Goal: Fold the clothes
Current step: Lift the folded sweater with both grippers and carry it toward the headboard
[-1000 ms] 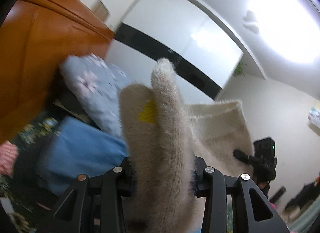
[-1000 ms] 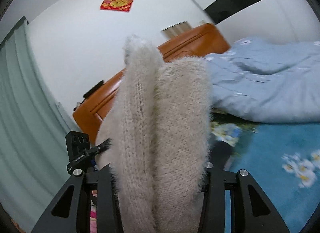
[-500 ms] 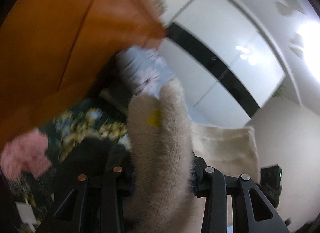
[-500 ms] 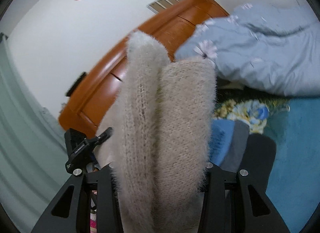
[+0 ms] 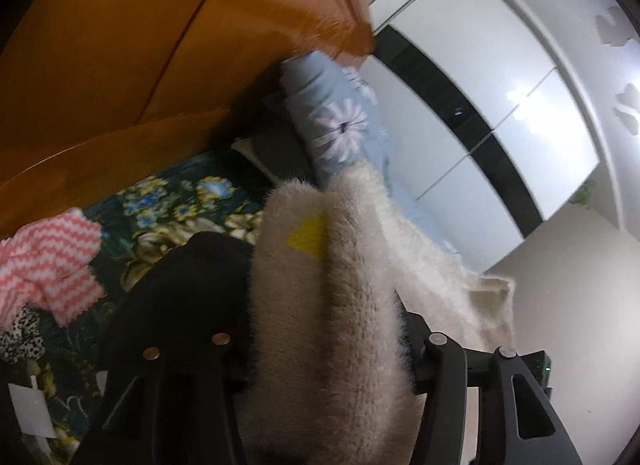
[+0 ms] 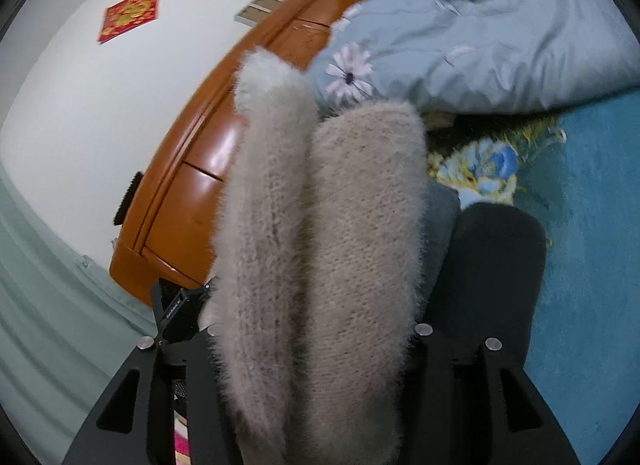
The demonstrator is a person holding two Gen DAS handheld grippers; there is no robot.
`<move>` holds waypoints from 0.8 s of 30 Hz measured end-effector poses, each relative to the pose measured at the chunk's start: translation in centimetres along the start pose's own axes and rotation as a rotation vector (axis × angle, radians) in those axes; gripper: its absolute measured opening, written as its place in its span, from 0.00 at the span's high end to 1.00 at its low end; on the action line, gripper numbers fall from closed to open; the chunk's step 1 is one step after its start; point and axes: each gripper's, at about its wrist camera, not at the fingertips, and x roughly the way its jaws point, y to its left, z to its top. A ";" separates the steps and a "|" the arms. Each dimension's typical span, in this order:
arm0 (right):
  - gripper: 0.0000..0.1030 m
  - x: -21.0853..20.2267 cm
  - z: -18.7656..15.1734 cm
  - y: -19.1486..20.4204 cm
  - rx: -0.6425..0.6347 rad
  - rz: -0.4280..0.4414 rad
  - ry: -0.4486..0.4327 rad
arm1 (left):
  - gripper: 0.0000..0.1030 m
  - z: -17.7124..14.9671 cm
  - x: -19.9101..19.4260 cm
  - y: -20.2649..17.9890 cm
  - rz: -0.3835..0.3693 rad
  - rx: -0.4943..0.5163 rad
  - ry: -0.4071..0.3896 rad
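Sweater (image 5: 320, 305) is being pinched by both the left hand-held gripper (image 5: 324, 349) and the right hand-held gripper (image 6: 316, 329), held up above the black garment (image 6: 492, 265) on the bed (image 6: 592, 225). Both edges should be lowered level, kept taut, so the fold is being laid flat.

We read one faint white brand mark on the other gripper (image 6: 176, 307) at the right wrist view's left edge, roughly "GenRobot.AI". The red-and-gold wall poster (image 6: 129, 14) carries gold characters, unreadable.
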 end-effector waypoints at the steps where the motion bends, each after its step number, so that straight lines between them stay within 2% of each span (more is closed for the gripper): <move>1: 0.51 0.0 -0.1 -0.2 0.008 -0.006 0.004 | 0.41 -0.1 0.2 0.3 0.004 -0.018 0.005; 3: 0.51 0.1 -0.1 -0.3 0.018 -0.018 0.010 | 0.41 -0.3 0.3 0.6 -0.002 -0.048 0.003; 11: 0.50 -0.8 0.0 1.3 -0.007 -0.050 0.032 | 0.41 -0.6 -1.3 -0.8 0.026 -0.041 -0.027; 14: 0.49 -1.5 0.1 1.7 -0.017 -0.074 0.025 | 0.41 -0.4 -2.1 -0.4 0.020 -0.099 -0.047; 19: 0.46 -3.0 0.4 2.0 -0.043 -0.119 -0.003 | 0.35 -0.2 -4.7 1.5 0.003 -0.248 -0.134; 24: 0.45 -4.9 0.2 2.1 -0.052 -0.158 -0.018 | 0.33 0.0 -8.2 1.5 0.098 -0.262 -0.228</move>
